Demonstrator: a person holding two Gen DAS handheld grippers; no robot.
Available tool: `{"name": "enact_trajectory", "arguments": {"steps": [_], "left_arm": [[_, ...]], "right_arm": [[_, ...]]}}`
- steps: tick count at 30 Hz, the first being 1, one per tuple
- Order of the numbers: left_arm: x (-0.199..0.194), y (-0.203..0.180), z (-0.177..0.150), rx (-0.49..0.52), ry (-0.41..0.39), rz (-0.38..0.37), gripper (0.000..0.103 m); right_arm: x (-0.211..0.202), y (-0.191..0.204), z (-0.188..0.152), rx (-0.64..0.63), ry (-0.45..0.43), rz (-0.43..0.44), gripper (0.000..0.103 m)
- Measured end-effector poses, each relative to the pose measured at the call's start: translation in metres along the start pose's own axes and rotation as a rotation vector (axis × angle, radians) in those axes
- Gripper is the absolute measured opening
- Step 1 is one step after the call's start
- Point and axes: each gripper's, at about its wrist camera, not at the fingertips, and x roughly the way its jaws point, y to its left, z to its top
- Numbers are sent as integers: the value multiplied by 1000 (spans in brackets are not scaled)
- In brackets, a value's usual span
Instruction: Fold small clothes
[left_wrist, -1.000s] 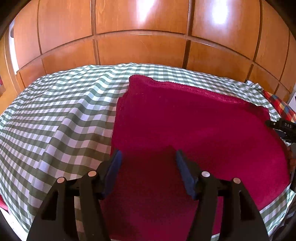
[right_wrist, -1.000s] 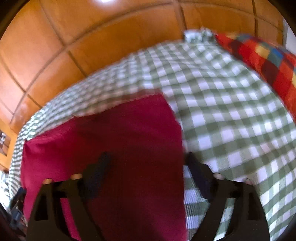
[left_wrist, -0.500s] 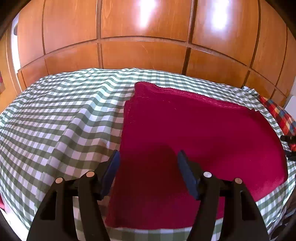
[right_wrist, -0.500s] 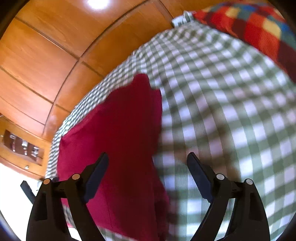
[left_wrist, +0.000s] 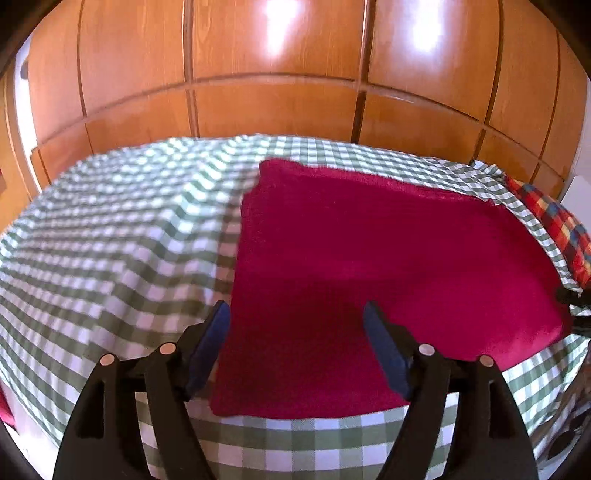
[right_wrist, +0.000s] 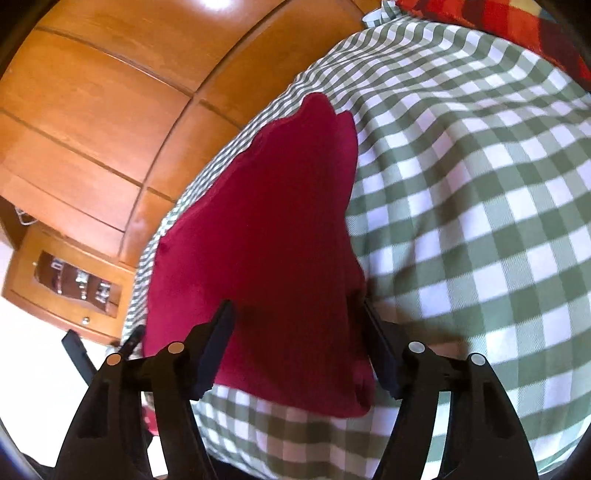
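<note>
A dark red cloth (left_wrist: 388, 266) lies flat on the green-and-white checked bed cover (left_wrist: 118, 236). My left gripper (left_wrist: 295, 332) is open and empty, above the cloth's near left corner. In the right wrist view the same red cloth (right_wrist: 266, 236) runs away from me on the checked cover (right_wrist: 480, 206). My right gripper (right_wrist: 297, 339) is open and empty over the cloth's near end, with its right finger at the cloth's right edge. The right gripper's tip also shows at the far right edge of the left wrist view (left_wrist: 576, 306).
A wooden panelled wardrobe (left_wrist: 277, 74) stands behind the bed. A red, blue and yellow checked fabric (left_wrist: 557, 229) lies at the right end of the bed. In the right wrist view a wooden bedside cabinet (right_wrist: 66, 280) stands left of the bed, over a pale floor.
My left gripper has drawn back and up, so the cloth's near edge and the cover in front now show. My right gripper has swung round and now straddles the cloth's near right end.
</note>
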Motion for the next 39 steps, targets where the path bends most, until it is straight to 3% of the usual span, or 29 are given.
{"name": "enact_trajectory", "arguments": {"steps": [3,7,11,15,17,22,27,30,39], "left_arm": [[-4,-1,-1,-16,4,-69,74],[-4,-13,0,13,23,-148,74],[1,-25,-1,31,48,-182,74],[8,-22,1,-2,87,-201,72],[10,-17,2,-30,99,-223,68],[13,11,11,-156,121,-341,41],[14,35,10,-242,123,-433,24],[22,44,9,-271,149,-487,22],[51,63,1,-357,203,-541,4]], "right_arm": [[1,-1,-1,5,0,15,63],[8,-1,0,4,-6,12,48],[9,3,-2,-2,-2,18,32],[5,17,-1,-20,-30,31,26],[2,27,2,-37,-46,42,24],[-2,64,12,-117,-73,56,21],[-4,107,18,-217,-81,78,21],[0,135,16,-286,-72,110,21],[51,225,8,-459,12,205,21]]}}
